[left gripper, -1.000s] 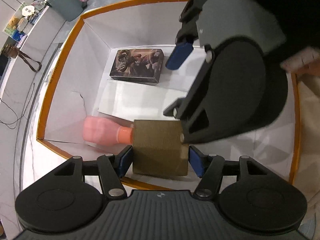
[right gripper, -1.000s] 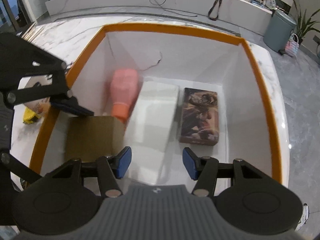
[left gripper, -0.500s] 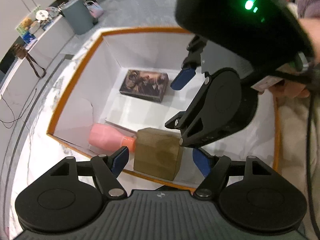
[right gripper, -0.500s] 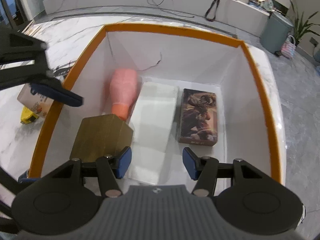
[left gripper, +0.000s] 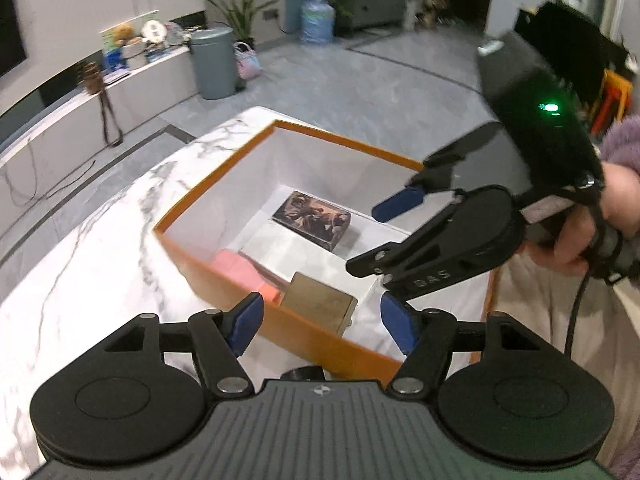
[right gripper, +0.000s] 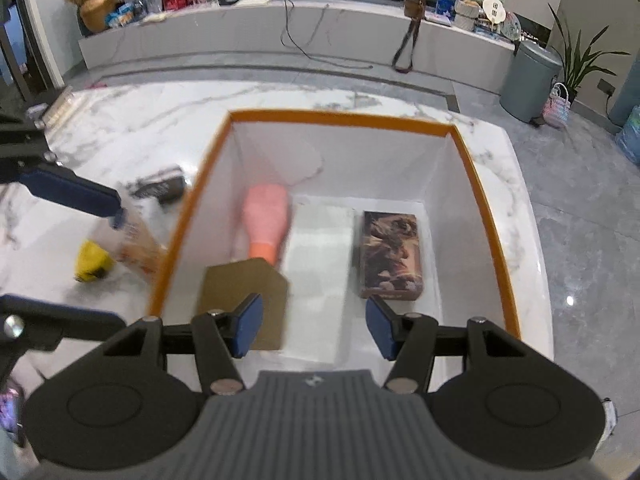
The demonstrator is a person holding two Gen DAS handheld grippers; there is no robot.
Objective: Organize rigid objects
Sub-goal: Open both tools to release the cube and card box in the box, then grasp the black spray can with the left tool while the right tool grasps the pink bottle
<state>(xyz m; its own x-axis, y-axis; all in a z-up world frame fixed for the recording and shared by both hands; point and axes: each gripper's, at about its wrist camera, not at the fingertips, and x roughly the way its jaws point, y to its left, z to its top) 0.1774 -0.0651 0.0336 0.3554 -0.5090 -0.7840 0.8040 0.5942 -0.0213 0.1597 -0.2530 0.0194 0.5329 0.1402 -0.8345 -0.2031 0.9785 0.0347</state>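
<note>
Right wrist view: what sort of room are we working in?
Probably a home living area: a marble-look table, a long low media shelf with ornaments, and a potted plant beside a bin.

Even, cool indoor light fills both views. Fisheye distortion bends the room toward the edges. The pink bottle (right gripper: 266, 222) and yellow object (right gripper: 93, 266) smear with motion blur. A small glare spot sits on the glossy floor (right gripper: 569, 300); the box (right gripper: 400, 120) interior shows only soft shadows.
</note>
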